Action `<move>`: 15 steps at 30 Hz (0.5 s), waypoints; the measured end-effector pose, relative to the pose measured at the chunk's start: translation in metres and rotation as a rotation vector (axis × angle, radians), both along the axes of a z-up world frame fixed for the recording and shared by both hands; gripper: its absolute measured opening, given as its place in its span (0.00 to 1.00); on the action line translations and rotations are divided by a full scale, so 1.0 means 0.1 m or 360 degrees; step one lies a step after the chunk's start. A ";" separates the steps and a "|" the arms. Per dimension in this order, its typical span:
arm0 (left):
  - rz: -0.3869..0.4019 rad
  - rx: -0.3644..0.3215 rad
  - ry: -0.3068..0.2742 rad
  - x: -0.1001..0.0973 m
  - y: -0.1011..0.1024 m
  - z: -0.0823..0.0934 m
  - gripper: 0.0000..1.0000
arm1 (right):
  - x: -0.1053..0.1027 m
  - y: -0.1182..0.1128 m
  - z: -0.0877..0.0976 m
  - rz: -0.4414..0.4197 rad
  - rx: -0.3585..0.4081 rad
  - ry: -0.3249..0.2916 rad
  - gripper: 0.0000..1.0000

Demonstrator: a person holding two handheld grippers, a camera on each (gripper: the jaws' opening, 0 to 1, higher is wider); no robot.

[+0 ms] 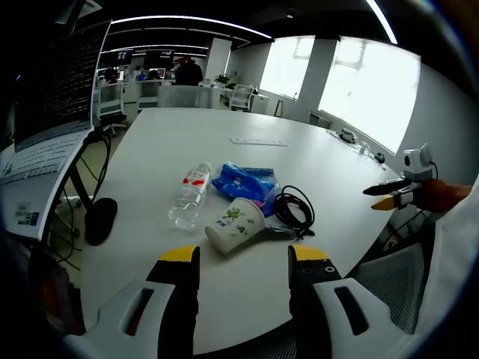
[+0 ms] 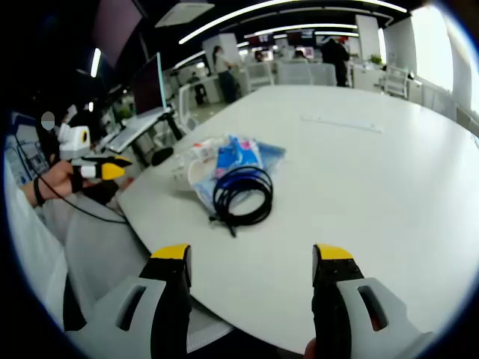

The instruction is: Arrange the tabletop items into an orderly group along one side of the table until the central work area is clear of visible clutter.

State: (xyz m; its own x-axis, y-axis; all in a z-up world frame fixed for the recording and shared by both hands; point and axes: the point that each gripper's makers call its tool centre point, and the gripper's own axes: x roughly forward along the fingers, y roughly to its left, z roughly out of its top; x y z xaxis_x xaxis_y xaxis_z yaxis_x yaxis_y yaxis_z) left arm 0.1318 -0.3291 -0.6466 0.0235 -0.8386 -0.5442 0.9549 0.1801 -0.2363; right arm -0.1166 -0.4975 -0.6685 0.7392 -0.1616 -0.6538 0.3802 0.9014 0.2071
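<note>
Both grippers hover off the counter edge, holding nothing. Left gripper (image 1: 243, 258): jaws spread apart, empty. Right gripper (image 2: 251, 258): jaws likewise apart, empty.

Clutter sits in one tight cluster on the white counter (image 1: 224, 161), just ahead of the left gripper at about 12 o'clock in the left gripper view.

- Paper cup (image 1: 234, 224): lying on its side, long axis running roughly 2 to 8 o'clock, open mouth apparently toward 2. Judged very light and crushable; it would roll. Best taken across the body near the rim with gentle closure.
- Water bottle (image 1: 188, 196): lying flat, long axis about 1 to 7 o'clock, red label toward the far end. Clear thin plastic, looks nearly empty, so light, smooth and apt to roll. Grip across the mid-body.
- Blue packet (image 1: 245, 182): soft, crinkly film, lying between the bottle and the cable, touching the cup. Pinch an edge.
- Black cable coil (image 1: 293, 209): limp, loosely looped, at 3 o'clock of the cup. In the right gripper view the coil (image 2: 242, 194) is the nearest item, its loops resting partly on the packet. May uncoil when lifted; pinch several loops together.

Also present: a white power strip (image 1: 258, 140) farther across the counter.
</note>
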 end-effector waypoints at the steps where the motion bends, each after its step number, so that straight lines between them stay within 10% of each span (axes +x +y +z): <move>1: -0.0002 0.0002 0.0000 0.00 0.00 0.00 0.46 | 0.00 0.00 0.00 0.0002 0.0002 -0.0001 0.64; 15: -0.0006 0.0010 0.0004 -0.02 0.03 -0.03 0.46 | -0.02 0.01 -0.02 -0.0012 0.0011 -0.0003 0.64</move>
